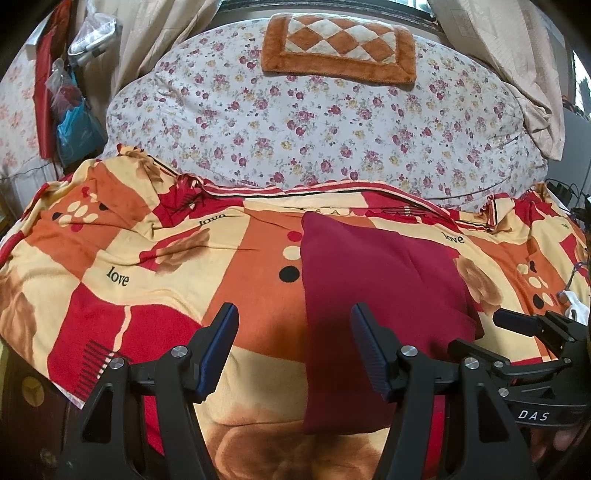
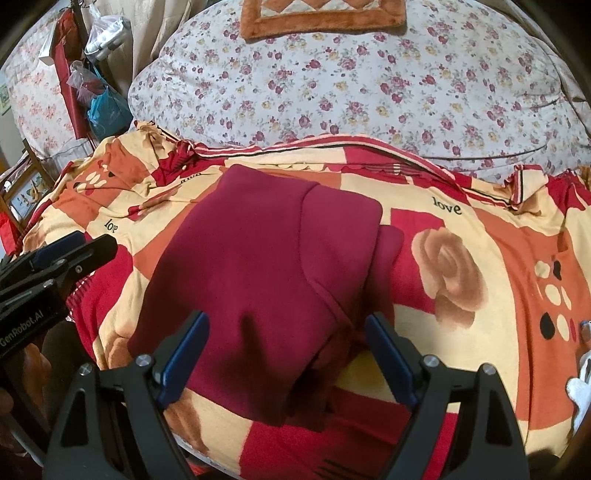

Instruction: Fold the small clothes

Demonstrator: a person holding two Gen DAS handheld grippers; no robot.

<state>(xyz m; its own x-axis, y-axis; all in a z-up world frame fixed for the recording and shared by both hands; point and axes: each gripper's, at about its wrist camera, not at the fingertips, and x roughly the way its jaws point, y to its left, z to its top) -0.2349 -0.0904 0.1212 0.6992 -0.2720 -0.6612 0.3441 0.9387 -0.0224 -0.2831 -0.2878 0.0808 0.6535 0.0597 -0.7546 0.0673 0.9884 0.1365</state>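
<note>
A home bedroom: patterned bedspread (image 1: 147,258), floral quilt (image 1: 295,122), curtains (image 1: 155,33).

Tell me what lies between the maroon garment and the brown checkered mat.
In the left wrist view, between the maroon garment and the checkered mat lie a strip of the orange "love" blanket and then the floral quilt.

The left gripper (image 1: 293,350) is a matte black plastic frame with angular struts, round silver screw heads at its pivots and ribbed dark blue fingers (image 1: 221,347). The right gripper (image 2: 286,360) matches it, its side printed "DAS" in white.
</note>
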